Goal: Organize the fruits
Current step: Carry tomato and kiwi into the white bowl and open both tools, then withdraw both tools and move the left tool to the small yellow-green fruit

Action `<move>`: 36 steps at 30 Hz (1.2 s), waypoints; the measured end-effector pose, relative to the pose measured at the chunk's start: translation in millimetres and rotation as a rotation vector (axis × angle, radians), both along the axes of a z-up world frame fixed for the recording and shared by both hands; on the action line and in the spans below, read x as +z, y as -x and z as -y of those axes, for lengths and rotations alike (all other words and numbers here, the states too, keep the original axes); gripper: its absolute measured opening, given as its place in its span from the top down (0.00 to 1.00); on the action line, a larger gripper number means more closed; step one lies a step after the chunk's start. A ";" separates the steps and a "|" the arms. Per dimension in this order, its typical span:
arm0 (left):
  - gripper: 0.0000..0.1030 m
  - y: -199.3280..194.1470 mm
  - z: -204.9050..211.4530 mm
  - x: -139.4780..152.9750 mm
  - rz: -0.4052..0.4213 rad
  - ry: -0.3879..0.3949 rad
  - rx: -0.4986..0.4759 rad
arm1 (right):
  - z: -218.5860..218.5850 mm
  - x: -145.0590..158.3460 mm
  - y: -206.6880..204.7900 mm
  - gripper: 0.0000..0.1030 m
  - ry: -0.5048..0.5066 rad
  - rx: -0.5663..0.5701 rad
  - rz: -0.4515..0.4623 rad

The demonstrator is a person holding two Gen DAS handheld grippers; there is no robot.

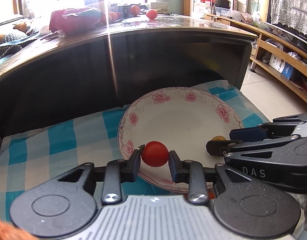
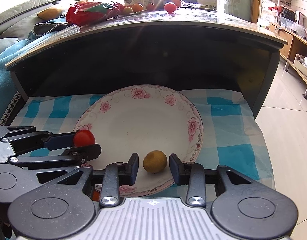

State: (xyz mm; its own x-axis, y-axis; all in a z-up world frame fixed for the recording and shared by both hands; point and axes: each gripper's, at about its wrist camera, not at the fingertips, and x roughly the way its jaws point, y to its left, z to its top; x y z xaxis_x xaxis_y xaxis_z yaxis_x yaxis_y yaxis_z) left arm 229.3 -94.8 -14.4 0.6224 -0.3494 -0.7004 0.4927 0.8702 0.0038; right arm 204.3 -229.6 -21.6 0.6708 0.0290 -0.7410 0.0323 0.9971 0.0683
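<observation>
A white plate with pink flowers on its rim (image 1: 159, 97) (image 2: 140, 93) lies on a blue-and-white checked cloth (image 1: 53, 144) (image 2: 233, 120). My left gripper (image 1: 155, 161) (image 2: 86, 143) is shut on a small red tomato (image 1: 154, 153) (image 2: 84, 138), both pads touching it, over the plate's near-left rim. A small yellow fruit (image 2: 155, 161) (image 1: 218, 138) rests on the plate's near edge. It sits between the fingers of my right gripper (image 2: 154, 165) (image 1: 219, 141), which stands open with a gap on each side.
A dark table top (image 1: 173, 32) (image 2: 193, 26) overhangs the plate from behind. It carries a red bag (image 1: 73, 22) (image 2: 89, 13), a tomato (image 1: 151, 14) (image 2: 170, 7) and oranges (image 2: 137, 7). A wooden shelf (image 1: 283, 60) and tiled floor lie to the right.
</observation>
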 end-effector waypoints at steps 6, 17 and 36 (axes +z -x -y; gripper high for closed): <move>0.59 5.9 -6.1 15.2 0.026 0.013 -0.003 | 2.2 12.9 3.2 0.62 -0.017 0.001 0.035; 0.57 31.4 -34.7 40.2 0.035 0.019 0.005 | 7.5 31.7 25.5 0.61 -0.026 -0.012 0.063; 0.50 120.4 -94.4 37.2 -0.014 -0.044 -0.027 | -24.3 47.2 124.0 0.58 -0.043 0.049 -0.010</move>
